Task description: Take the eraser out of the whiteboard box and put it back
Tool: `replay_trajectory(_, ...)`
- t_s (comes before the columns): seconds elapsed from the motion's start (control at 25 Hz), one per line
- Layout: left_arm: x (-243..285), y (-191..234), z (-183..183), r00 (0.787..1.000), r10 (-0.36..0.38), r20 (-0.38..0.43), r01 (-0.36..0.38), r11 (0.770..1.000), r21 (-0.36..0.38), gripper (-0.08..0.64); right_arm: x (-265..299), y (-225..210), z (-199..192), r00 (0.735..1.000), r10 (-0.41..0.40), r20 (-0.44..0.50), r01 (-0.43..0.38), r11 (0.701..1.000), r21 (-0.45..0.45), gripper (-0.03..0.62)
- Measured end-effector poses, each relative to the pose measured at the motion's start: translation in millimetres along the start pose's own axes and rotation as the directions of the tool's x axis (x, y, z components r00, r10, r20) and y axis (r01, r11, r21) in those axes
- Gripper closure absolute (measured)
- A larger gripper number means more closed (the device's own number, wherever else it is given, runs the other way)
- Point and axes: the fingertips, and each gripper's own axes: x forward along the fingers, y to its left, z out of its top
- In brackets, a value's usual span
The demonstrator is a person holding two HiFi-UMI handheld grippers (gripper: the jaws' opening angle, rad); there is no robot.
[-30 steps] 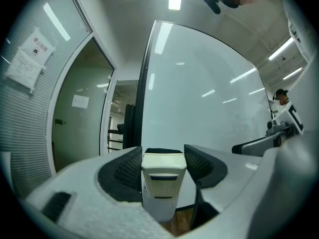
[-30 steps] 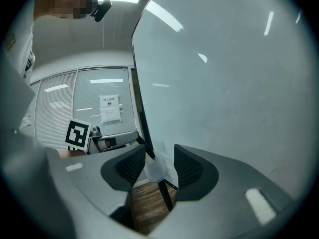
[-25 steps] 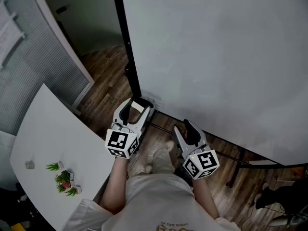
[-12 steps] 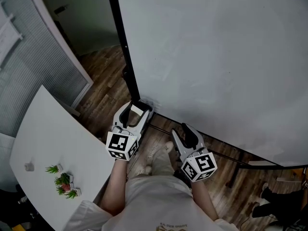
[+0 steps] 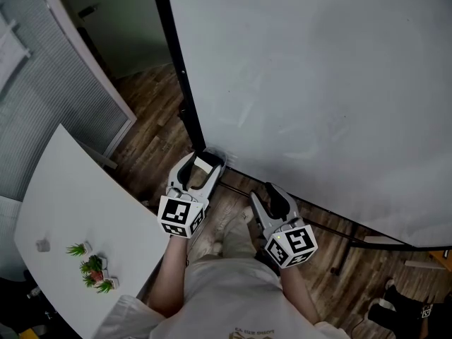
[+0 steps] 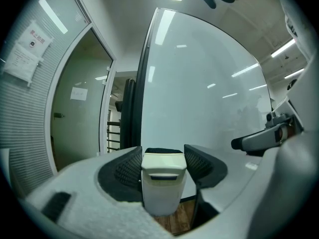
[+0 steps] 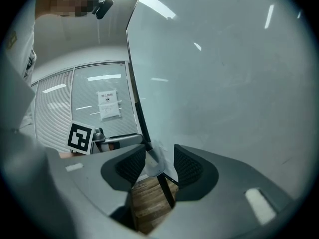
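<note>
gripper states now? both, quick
left gripper: shut on the eraser
right gripper: open, nothing between the jaws

cream-white eraser (image 6: 163, 183), dark felt on its far face, upright, clamped in left claw (image 5: 204, 161), near translucent whiteboard box (image 7: 155, 158) at board's lower corner

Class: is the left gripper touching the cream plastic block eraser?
Touching: the left gripper view shows the left gripper clamping the cream plastic block eraser between both pads.
</note>
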Motion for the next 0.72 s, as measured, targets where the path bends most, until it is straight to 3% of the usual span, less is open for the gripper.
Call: replay_trajectory(0.72,12,1,-19,0.999,-0.007,-0.037,0.008,1.0,0.03,0.295,7,-10,-8,0.999,-0.017,-0.028,0.017,1.0,0.014,0.413)
